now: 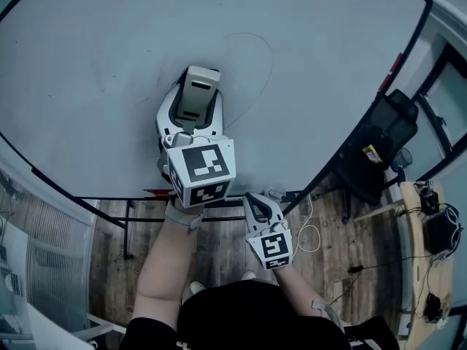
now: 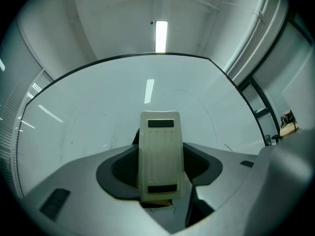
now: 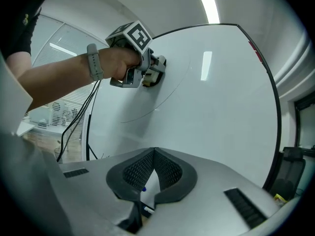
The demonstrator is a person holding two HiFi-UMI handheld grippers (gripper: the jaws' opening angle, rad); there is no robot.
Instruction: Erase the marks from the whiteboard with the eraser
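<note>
While left gripper [image 1: 195,97] clamps eraser [image 2: 158,156] against whiteboard [image 1: 109,42] and right gripper [image 3: 153,154] sits closed on nothing, faint curved line [image 1: 268,64] beside it is not yet wiped: task judged partway.

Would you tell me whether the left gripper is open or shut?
Shut: the left gripper clamps the eraser between its jaws.

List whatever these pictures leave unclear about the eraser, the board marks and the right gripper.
- Eraser, wiping face: hidden in every view, since it is turned toward the whiteboard.
- Marks beneath the eraser: in the head view the eraser and the left gripper cover them. Only a faint curved line shows.
- Small blue-tipped thing behind the right gripper: too small to identify in the right gripper view.
</note>
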